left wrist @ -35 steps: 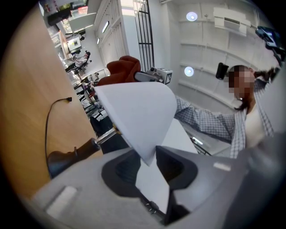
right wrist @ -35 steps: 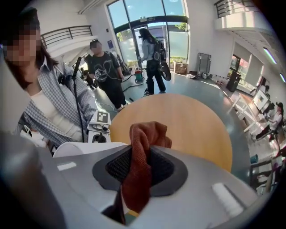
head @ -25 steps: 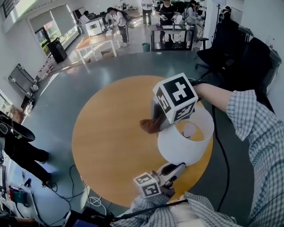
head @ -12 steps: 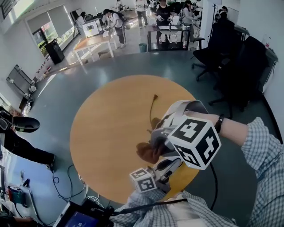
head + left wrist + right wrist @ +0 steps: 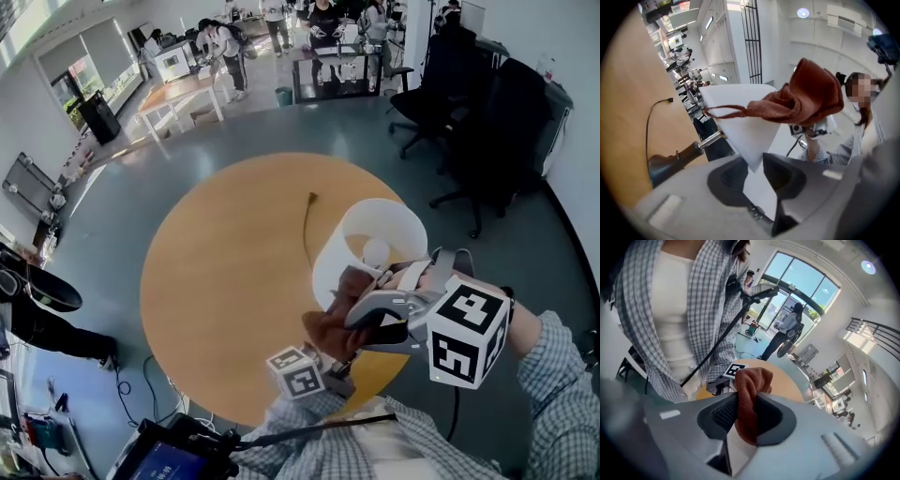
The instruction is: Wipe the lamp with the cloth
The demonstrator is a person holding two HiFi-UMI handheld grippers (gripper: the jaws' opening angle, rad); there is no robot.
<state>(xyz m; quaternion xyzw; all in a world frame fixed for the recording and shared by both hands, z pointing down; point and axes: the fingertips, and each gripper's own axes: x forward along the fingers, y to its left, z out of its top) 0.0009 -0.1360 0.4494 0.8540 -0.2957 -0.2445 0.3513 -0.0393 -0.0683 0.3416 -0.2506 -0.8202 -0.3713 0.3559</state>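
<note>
Wiping is in hand. The right claw (image 5: 746, 416) pinches the rust-brown woven cloth (image 5: 749, 390) against the white-shaded table lamp (image 5: 373, 230), right of centre on the round orange wooden counter (image 5: 216, 281). The left claw (image 5: 757, 168) clamps the shade's rim. Next, the cloth likely needs dragging around the shade.

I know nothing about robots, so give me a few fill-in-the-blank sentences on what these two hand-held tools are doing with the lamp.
The right tool is shut on a rust-brown ____.
The left tool grips the white ____ of the lamp.
The wooden table is ____ in shape.
Missing words: cloth; shade; round.
</note>
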